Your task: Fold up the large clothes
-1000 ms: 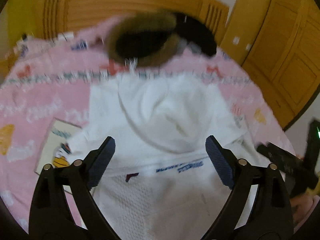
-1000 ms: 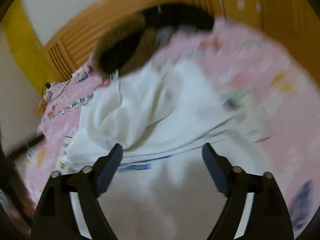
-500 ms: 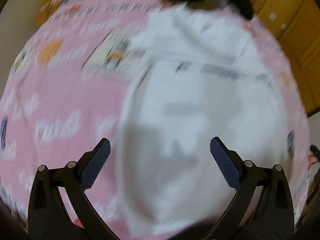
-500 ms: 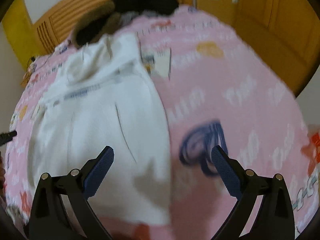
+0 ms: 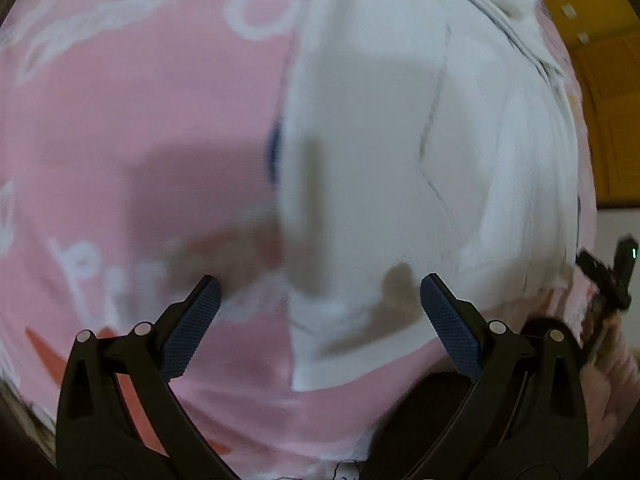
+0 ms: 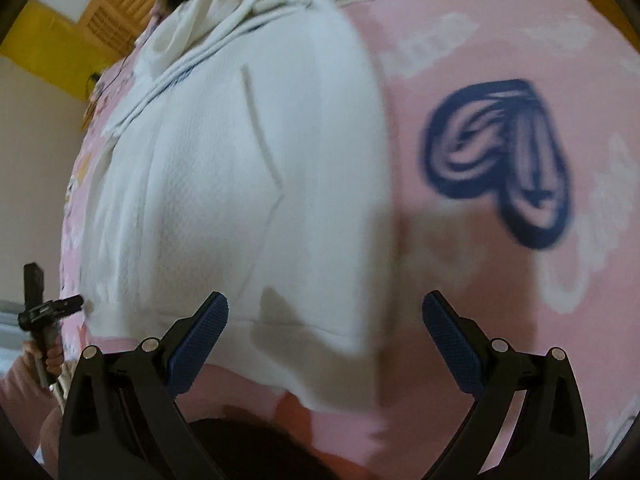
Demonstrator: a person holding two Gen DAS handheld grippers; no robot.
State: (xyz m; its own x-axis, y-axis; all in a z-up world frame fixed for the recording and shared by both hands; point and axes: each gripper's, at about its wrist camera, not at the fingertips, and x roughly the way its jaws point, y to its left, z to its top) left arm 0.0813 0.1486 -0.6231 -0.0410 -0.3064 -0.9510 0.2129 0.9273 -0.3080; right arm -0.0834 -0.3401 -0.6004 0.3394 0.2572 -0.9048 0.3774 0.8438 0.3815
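Dim, warm indoor light on both my wrist views. Heavy motion blur on the pink bedsheet [image 5: 140,128] print and white garment [image 6: 248,184]; only my gripper fingers [image 5: 188,328] are sharp. Soft finger shadows on the cloth. Strong fisheye bulge, black vignette at corners.

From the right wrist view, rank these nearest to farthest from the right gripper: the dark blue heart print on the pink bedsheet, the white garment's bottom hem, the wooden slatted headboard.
1. The white garment's bottom hem, lying just ahead of the open right gripper.
2. The dark blue heart print, farther up on the right of the pink bedsheet.
3. The wooden slatted headboard, at the far upper left.
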